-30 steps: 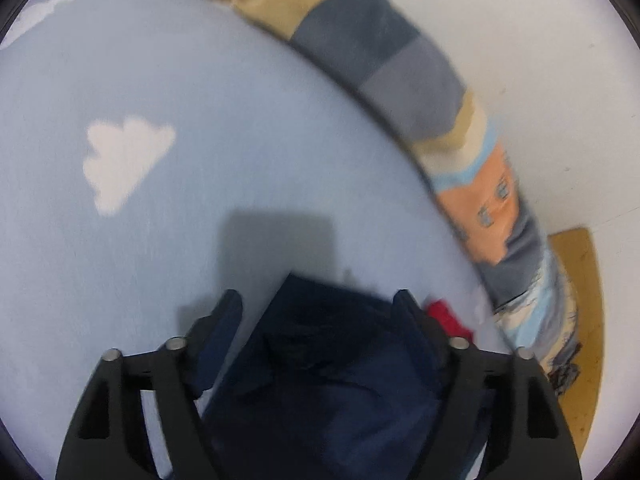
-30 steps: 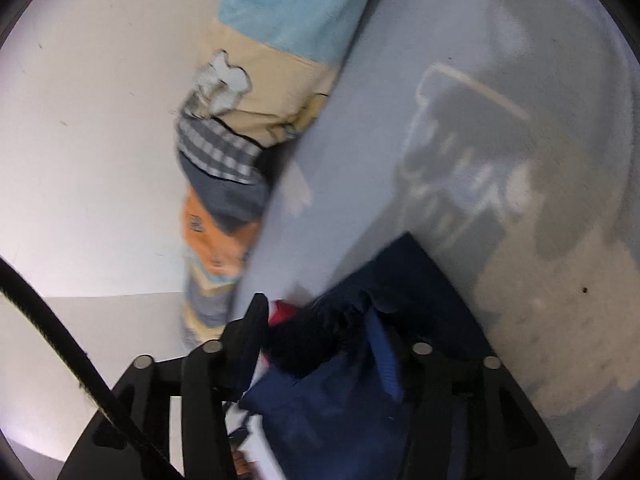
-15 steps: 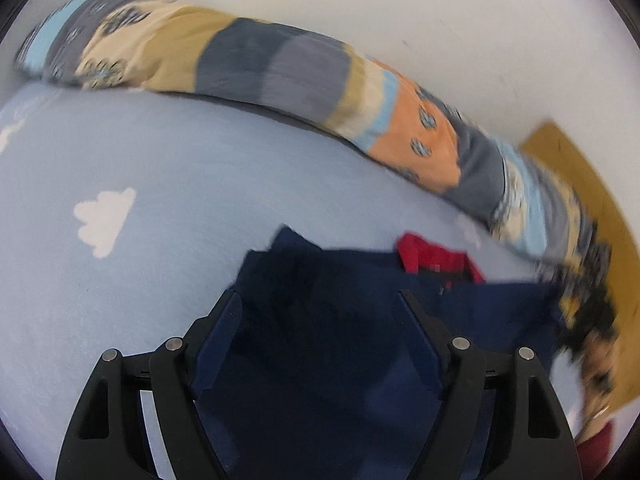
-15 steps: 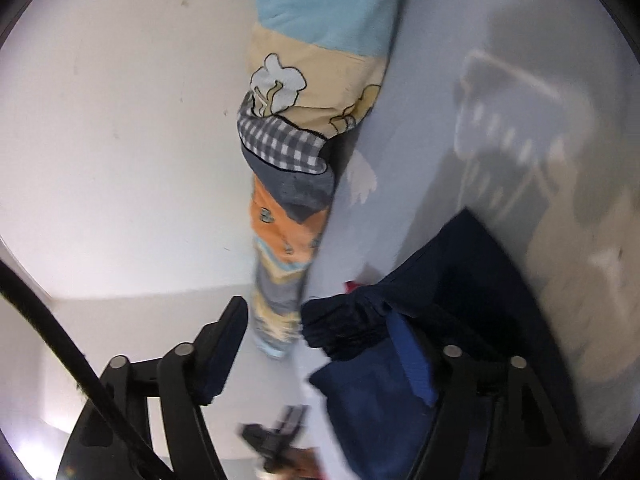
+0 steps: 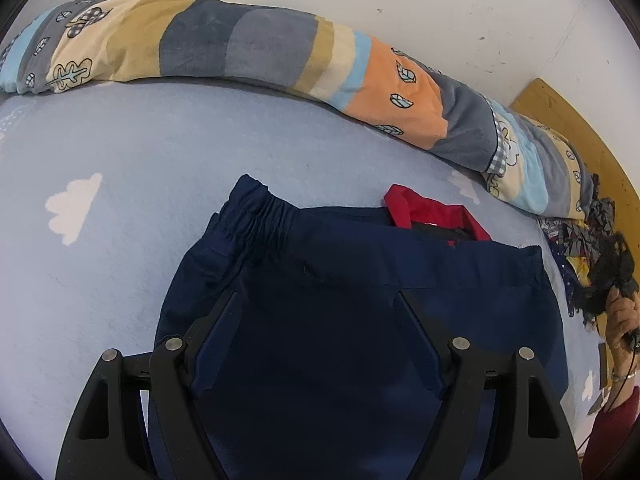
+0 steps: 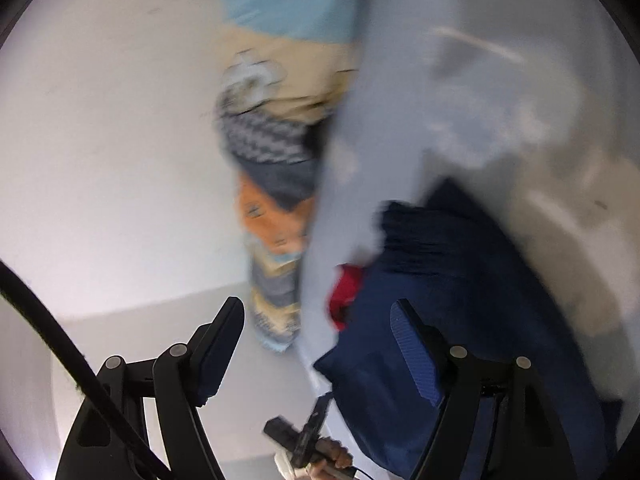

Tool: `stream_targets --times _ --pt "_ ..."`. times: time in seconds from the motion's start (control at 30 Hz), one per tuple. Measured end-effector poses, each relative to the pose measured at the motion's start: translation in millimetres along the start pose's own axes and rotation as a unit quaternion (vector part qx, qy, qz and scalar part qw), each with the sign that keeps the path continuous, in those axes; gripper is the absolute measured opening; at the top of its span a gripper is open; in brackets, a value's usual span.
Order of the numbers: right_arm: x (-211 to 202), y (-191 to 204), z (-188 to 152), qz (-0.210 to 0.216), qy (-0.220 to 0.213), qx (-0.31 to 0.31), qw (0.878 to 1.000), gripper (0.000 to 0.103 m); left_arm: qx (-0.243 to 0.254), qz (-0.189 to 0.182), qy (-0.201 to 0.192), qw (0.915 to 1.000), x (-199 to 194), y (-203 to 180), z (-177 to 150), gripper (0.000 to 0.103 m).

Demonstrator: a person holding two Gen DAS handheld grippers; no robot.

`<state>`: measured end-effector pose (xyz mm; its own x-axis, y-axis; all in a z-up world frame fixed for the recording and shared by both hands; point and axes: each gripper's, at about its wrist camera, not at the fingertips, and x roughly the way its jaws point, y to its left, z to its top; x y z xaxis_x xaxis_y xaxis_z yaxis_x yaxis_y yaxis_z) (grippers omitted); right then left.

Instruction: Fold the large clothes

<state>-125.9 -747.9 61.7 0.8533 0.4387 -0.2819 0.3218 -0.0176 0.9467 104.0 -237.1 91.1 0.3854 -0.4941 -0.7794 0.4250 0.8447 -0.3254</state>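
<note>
Left claw (image 5: 316,316) hangs wide open over the navy trousers (image 5: 360,320) on the bed (image 5: 140,152), gripping nothing, and the right claw (image 6: 320,320) has just been opening, trousers beside its right finger, unpinched

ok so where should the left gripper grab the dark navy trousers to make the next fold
Probably the gathered elastic waistband corner of the dark navy trousers, coming in from the light blue cloud-print bedsheet on the left. That corner lies bunched and raised, with bare sheet beside it, so a finger could likely slide under. The left gripper hangs open above the cloth.
</note>
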Motion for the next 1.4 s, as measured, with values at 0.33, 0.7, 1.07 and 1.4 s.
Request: stream_targets --times 0.33,0.7,1.07,1.4 --pt "90.2 40.6 -48.8 -0.352 0.045 -0.379 0.854 0.016 0.060 0.086 0.012 0.9944 28.1 -10.5 9.0 0.063" --pt "82.8 32.4 -56.0 -0.375 0.012 -0.398 0.837 0.008 0.038 0.092 0.035 0.9945 38.2 1.6 -0.1 0.054" --pt "75.1 -27.3 -193.2 -0.394 0.105 -0.524 0.747 0.016 0.104 0.078 0.056 0.9900 -7.6 -8.9 -95.0 0.062" --pt "-26.9 -26.6 -201.1 -0.399 0.036 -0.475 0.783 0.022 0.064 0.075 0.010 0.9950 -82.3 13.3 -126.0 0.069"
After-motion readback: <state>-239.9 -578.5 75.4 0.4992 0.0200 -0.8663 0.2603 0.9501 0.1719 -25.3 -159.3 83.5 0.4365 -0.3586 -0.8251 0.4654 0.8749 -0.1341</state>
